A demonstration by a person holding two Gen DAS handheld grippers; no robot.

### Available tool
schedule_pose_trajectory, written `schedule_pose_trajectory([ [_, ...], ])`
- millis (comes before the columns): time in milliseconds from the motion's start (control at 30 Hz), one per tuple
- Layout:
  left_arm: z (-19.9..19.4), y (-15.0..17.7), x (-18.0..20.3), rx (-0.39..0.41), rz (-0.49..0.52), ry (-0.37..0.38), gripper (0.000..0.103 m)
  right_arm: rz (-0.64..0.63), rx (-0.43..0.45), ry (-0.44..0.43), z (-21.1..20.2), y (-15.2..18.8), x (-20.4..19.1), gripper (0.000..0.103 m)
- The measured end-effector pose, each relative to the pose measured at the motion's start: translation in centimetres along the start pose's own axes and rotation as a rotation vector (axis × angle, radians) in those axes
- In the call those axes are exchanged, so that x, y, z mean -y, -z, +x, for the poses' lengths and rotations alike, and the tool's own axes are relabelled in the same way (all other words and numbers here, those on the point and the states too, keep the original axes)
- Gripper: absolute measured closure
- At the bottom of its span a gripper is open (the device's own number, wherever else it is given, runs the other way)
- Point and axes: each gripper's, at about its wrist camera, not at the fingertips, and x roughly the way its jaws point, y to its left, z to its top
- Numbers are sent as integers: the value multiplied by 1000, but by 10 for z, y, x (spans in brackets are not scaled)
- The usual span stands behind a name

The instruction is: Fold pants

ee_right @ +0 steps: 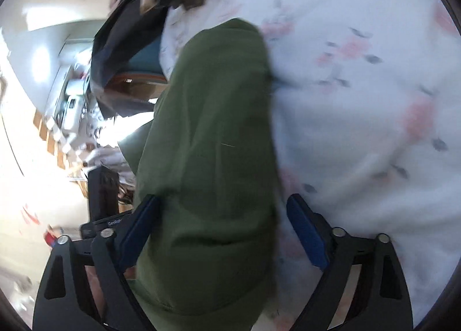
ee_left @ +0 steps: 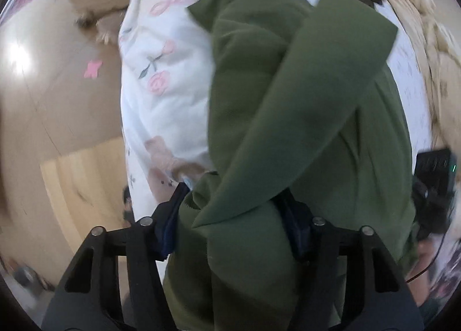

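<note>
Green pants (ee_left: pixel 288 118) (bunched) on floral bedding (ee_left: pixel 161 77)

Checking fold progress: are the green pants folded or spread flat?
Partly folded: the green pants lie bunched on the floral sheet, one leg crossing over the rest.

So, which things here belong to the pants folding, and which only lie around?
For the job:
- green fleece pants
- left claw
- right claw

Lying about:
- white flowered bedsheet
- dark clothes pile
- pink paper scrap on the floor
</note>
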Motion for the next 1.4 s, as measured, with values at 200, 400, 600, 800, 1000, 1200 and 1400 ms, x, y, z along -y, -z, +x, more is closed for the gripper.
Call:
schedule_pose_trajectory([
  [200, -14, 6, 16, 36, 30, -44, 88, -139, 0, 86, 0, -2, -25, 53],
  [400, -68, 37, 59, 196, 74, 40, 92, -365, -5, 134, -44, -12, -83, 76],
  [600, -65, 83, 95, 241, -59, 208, 93, -534, -49, 236, -88, -31, -119, 80],
  [800, -71, 148, 186, 538, -122, 347, 92, -797, -216, 409, -115, -77, -145, 80],
  [1000, 3, 128, 244, 365, -123, 338, 91, -956, -457, 604, -99, -103, -117, 80],
  [1200, 50, 129, 259, 209, -110, 248, 69, -867, -467, 773, -106, -112, -41, 54],
  [1400, 14, 131, 231, 165, -103, 208, 30, -693, -152, 825, -186, -129, -35, 51],
])
